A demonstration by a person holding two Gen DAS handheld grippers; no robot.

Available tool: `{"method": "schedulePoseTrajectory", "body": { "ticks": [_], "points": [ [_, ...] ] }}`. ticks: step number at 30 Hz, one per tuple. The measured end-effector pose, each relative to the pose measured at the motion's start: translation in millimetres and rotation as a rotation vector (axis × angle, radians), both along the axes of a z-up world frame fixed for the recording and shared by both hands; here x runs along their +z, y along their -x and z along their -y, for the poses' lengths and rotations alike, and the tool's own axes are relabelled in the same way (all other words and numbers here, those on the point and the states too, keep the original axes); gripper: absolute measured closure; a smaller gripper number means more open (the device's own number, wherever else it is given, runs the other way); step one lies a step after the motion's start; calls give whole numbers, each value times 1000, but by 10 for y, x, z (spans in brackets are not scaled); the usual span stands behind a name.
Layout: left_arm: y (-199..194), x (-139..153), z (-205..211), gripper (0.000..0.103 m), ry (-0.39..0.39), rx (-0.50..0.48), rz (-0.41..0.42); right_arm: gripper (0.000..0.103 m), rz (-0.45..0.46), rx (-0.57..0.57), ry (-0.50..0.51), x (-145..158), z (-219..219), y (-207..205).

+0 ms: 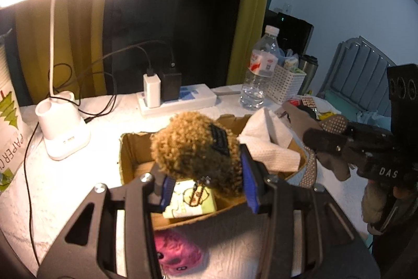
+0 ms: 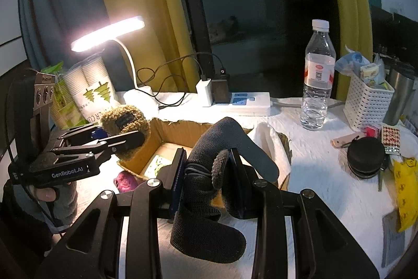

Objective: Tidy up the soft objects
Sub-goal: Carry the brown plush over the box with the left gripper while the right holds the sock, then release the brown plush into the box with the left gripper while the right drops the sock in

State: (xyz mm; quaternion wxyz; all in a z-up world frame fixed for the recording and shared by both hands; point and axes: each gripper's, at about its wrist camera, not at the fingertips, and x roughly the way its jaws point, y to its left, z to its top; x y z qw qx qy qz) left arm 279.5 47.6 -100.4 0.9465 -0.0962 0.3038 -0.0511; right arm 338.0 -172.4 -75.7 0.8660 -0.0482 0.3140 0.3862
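Observation:
My left gripper (image 1: 206, 177) is shut on a curly brown plush (image 1: 193, 145) with a black label, held over an open cardboard box (image 1: 128, 156). A green packet (image 1: 190, 200) lies inside the box. A pink plush (image 1: 177, 252) lies on the table in front of the box. My right gripper (image 2: 206, 166) is shut on a folded dark grey knit fabric piece (image 2: 222, 137), just before the box (image 2: 162, 130). In the right wrist view the left gripper (image 2: 122, 135) and brown plush (image 2: 122, 119) hang at the box's left corner. The right gripper (image 1: 313, 137) shows at the right in the left wrist view.
A white cloth (image 2: 271, 145) drapes over the box's right edge. Behind stand a lit desk lamp (image 1: 65, 137), a power strip (image 2: 245, 102) with chargers, a water bottle (image 2: 317, 85) and a white basket (image 2: 365, 106). A black round case (image 2: 365, 157) and a yellow bag (image 2: 405, 190) lie right.

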Motion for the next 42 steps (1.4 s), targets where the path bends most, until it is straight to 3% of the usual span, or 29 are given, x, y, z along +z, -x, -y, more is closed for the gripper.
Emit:
{"method": "schedulePoseTrajectory", "body": {
  "ticks": [14,25,30,36,38,40,42],
  "points": [
    [-379,-326,-17,58,34,8,-88,69,-73,-3,45,-340,-98,-435],
    [-565,-557,-5,57,25,24,-158,69,-136,-16,166,-753,-268,-622],
    [-618,-614,-7,56,25,38,-185,69,-110,-24,217,-791,-318,-602],
    [-591,-577,-31,51,35,42,-176,66,-107,-33,227,-789,-332,-582],
    [-570,-549,-32,48,32,45,-170,58,-102,-40,222,-755,-317,-558],
    [-543,-515,-43,32,33,51,-160,52,-91,-44,210,-695,-295,-520],
    [-512,-472,-51,28,33,59,-145,50,-77,-47,207,-640,-273,-494]
  ]
}}
